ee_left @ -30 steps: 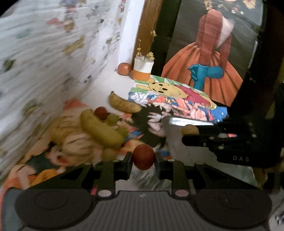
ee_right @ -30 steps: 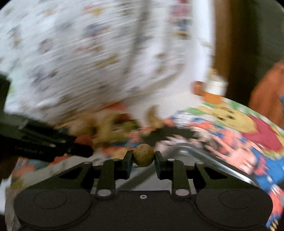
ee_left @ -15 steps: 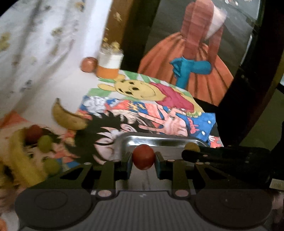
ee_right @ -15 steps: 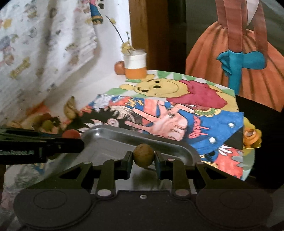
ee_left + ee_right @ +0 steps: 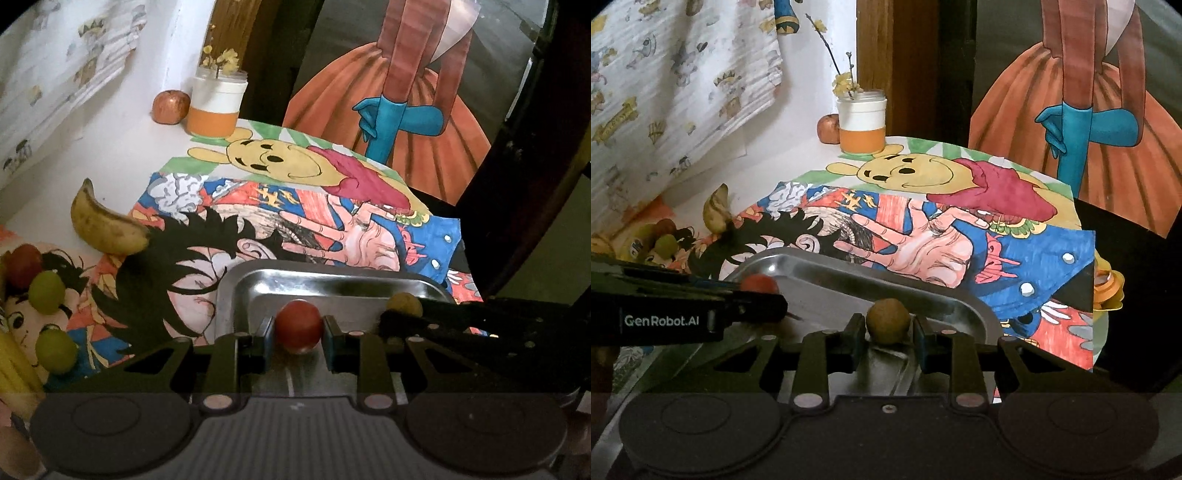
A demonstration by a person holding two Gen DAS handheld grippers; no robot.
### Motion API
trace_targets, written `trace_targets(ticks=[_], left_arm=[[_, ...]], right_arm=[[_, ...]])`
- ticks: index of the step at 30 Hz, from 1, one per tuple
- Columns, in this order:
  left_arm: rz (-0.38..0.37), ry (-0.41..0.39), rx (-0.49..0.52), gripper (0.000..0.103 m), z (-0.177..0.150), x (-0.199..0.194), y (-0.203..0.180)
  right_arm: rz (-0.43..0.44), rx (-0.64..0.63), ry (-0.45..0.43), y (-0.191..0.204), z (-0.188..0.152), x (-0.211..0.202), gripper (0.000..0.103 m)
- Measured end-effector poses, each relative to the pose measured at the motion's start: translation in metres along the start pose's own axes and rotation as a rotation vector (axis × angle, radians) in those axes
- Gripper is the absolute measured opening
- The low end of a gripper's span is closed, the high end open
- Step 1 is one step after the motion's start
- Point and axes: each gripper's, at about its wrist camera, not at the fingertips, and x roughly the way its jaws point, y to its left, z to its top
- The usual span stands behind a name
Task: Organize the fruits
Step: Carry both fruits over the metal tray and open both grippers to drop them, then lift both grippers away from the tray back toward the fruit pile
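Observation:
My left gripper (image 5: 298, 329) is shut on a small red round fruit (image 5: 298, 325) and hangs over the near left part of the steel tray (image 5: 332, 277). Over the same tray (image 5: 820, 266), my right gripper (image 5: 888, 326) is shut on a small brown round fruit (image 5: 887, 320). In the left wrist view the right gripper reaches in from the right with the brown fruit (image 5: 403, 302) at its tip. From the right wrist view the left gripper comes in from the left with the red fruit (image 5: 759, 283).
A spotted banana (image 5: 105, 225), two green fruits (image 5: 47, 291), a red fruit (image 5: 23, 264) and yellow bananas (image 5: 14, 373) lie left of the tray on cartoon drawings. An apple (image 5: 170, 106) and an orange-and-white jar (image 5: 217, 105) with a twig stand at the back by the wall.
Both grippers have swung right from the fruit pile and sunk over the steel tray, each keeping its fruit. The pile now lies at the left edge of the views.

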Motion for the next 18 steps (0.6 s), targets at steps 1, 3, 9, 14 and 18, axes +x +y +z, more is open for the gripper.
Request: trace_targets(ticks=[1,3,9,14,18], left_arm=[[-0.002,-0.002,-0.003,0.029,0.000,0.000,0.000],[-0.004,-0.003,-0.012,0.030,0.000,-0.001,0.001],[-0.014,-0.013,-0.057,0.035,0.003,-0.012,0.005],[-0.011,-0.065,-0.072,0.058,0.002,-0.037,-0.001],[0.010,-0.109,-0.097,0.074,-0.002,-0.063,-0.004]], right_arm=[[0.000,0.000,0.001,0.000,0.000,0.000,0.030],[0.002,0.004,0.000,0.000,-0.001,-0.003,0.034],[-0.005,0.023,-0.040,-0.003,-0.001,-0.025,0.049],[-0.015,0.046,-0.094,-0.003,-0.002,-0.053,0.067],[-0.019,0.053,-0.132,0.000,-0.005,-0.079,0.076]])
